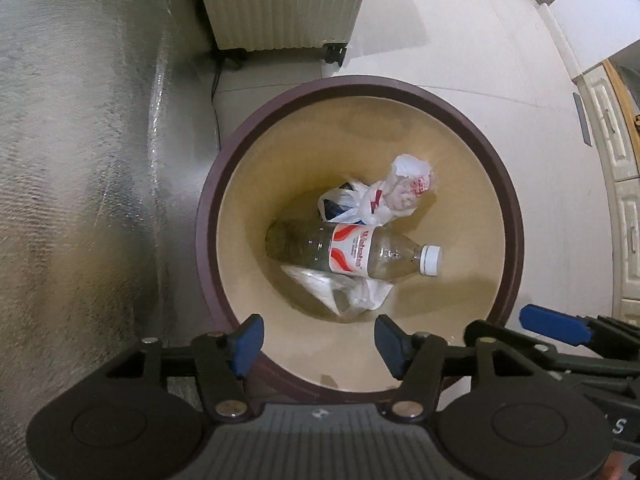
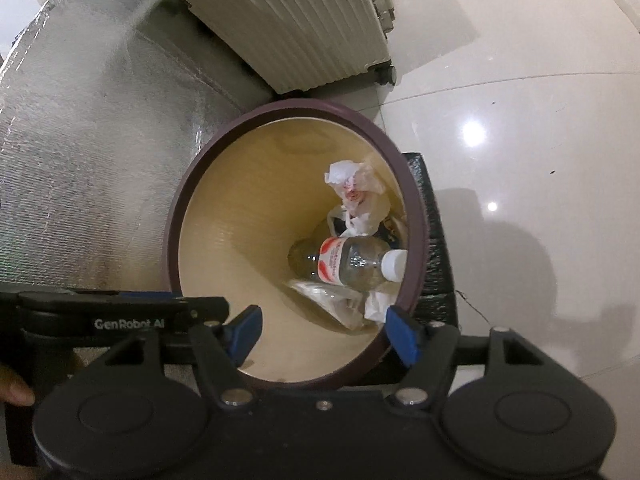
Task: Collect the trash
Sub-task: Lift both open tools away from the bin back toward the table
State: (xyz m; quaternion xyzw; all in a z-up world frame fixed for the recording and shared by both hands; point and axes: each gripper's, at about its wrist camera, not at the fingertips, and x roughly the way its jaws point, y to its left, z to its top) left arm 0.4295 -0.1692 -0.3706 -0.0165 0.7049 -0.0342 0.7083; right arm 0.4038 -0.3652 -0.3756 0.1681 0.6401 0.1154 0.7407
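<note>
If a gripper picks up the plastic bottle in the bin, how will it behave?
The plastic bottle looks almost empty, so probably light. Its clear thin wall may dent under the pads. It is round and lies on its side on crumpled bags inside the bin, so a push would likely roll it.

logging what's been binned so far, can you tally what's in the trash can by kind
plastic bottle, white cap on: 1
crumpled white plastic bags with red or dark print: 2, bunched together, so the split is uncertain
clear crumpled plastic wrap under the bottle: 1
total: 4, all inside the trash can
</note>
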